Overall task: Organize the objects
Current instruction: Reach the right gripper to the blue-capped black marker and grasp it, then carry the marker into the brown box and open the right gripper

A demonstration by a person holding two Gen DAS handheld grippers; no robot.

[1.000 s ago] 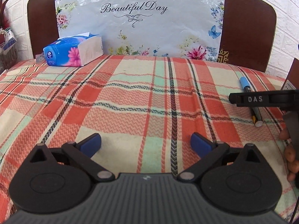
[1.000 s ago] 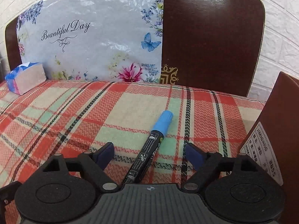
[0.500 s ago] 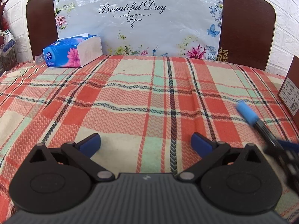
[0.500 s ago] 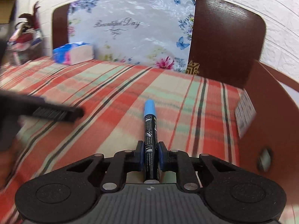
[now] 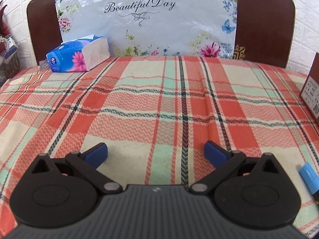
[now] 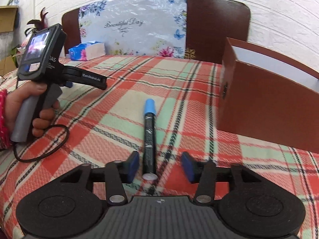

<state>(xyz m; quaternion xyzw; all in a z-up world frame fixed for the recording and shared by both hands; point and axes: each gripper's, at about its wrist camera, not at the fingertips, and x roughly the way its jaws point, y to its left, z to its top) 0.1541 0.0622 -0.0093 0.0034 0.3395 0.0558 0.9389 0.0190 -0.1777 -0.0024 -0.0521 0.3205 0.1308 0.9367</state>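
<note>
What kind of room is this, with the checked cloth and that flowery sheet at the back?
Probably a home, at a cloth-covered table. A plaid tablecloth covers the surface, a soft pack of tissues sits near the back, and a dark wooden chair back draped with floral plastic stands before a white brick-pattern wall.

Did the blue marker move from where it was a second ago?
Yes. In the left wrist view the marker went from far right, beside the brown box, to the near right corner of the plaid cloth.
</note>
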